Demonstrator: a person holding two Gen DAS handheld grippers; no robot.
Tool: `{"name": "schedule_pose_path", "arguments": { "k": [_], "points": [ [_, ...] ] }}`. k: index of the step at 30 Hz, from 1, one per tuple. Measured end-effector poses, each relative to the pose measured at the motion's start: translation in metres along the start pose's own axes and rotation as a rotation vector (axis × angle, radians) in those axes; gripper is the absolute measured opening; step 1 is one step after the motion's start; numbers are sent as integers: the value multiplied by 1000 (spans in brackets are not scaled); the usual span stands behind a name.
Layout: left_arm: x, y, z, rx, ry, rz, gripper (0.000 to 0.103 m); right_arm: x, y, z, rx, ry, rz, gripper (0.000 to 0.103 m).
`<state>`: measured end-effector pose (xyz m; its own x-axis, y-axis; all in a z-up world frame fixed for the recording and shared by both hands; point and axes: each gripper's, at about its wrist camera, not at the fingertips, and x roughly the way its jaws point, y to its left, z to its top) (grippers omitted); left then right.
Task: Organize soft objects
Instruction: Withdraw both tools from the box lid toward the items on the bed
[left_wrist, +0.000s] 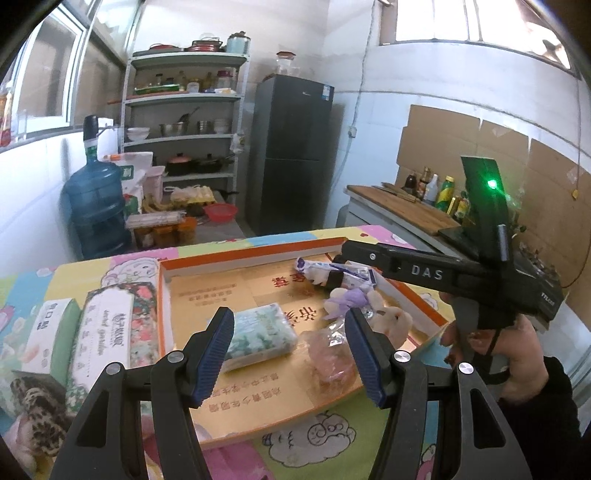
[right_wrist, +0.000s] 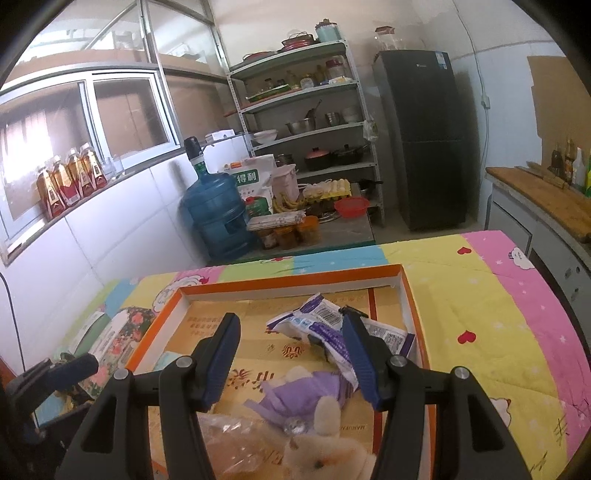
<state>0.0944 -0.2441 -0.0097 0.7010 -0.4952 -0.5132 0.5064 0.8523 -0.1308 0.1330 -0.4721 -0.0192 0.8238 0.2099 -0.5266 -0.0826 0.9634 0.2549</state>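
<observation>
Soft things are gathered in a shallow orange-rimmed box lid (left_wrist: 255, 254) lying on a bright patchwork quilt (right_wrist: 480, 314), which seems to serve as the collecting tray for the sorting. Inside it lie a pale green tissue pack (left_wrist: 260, 334), a clear bag of something pink (left_wrist: 328, 360), a small plush rabbit in a purple dress (right_wrist: 317, 410), and a white-and-purple plastic wrapper (right_wrist: 325, 325) toward the lid's far right corner. Outside the lid, to its left on the quilt, sit two tissue boxes, a flowered one (left_wrist: 107, 332) and a green one (left_wrist: 48, 332), with a leopard-print cloth (left_wrist: 37, 410) nearer the camera; these look like what is still waiting to go in. The left gripper (left_wrist: 291, 354) hangs over the near side of the lid with its jaws spread wide and nothing between them, roughly above the tissue pack and the pink bag, probably ready to pick one or nudge it into place. The right gripper (right_wrist: 291, 362) is also wide open and empty; in the left view its tip sits right at the wrapper, and I cannot tell whether it touches it. My guess is that the wrapper is either about to be grasped or is being tidied toward the corner, since the rabbit lies close beside it and crowds that end.
</observation>
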Motion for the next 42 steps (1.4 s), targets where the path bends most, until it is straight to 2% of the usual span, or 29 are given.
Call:
{"name": "schedule_pose_path", "arguments": {
  "k": [7, 16, 19, 24, 32, 42],
  "points": [
    [-16, 9, -3, -13, -14, -3, 64, -17, 20, -5, -22, -2, 1, 57],
    [-38, 27, -11, -37, -24, 8, 64, -42, 62, -14, -56, -16, 54, 58],
    [-49, 37, -15, -46, -33, 21, 64, -50, 77, -17, -53, -27, 69, 62],
    [-65, 52, -20, -67, -51, 43, 64, -57, 101, -22, -22, -33, 80, 62],
    [-96, 88, -37, -96, -83, 133, 64, -63, 147, -34, 24, -56, 102, 62],
    [-138, 156, -64, -176, -96, 244, 64, -59, 216, -55, -78, -73, 107, 62]
  ]
}}
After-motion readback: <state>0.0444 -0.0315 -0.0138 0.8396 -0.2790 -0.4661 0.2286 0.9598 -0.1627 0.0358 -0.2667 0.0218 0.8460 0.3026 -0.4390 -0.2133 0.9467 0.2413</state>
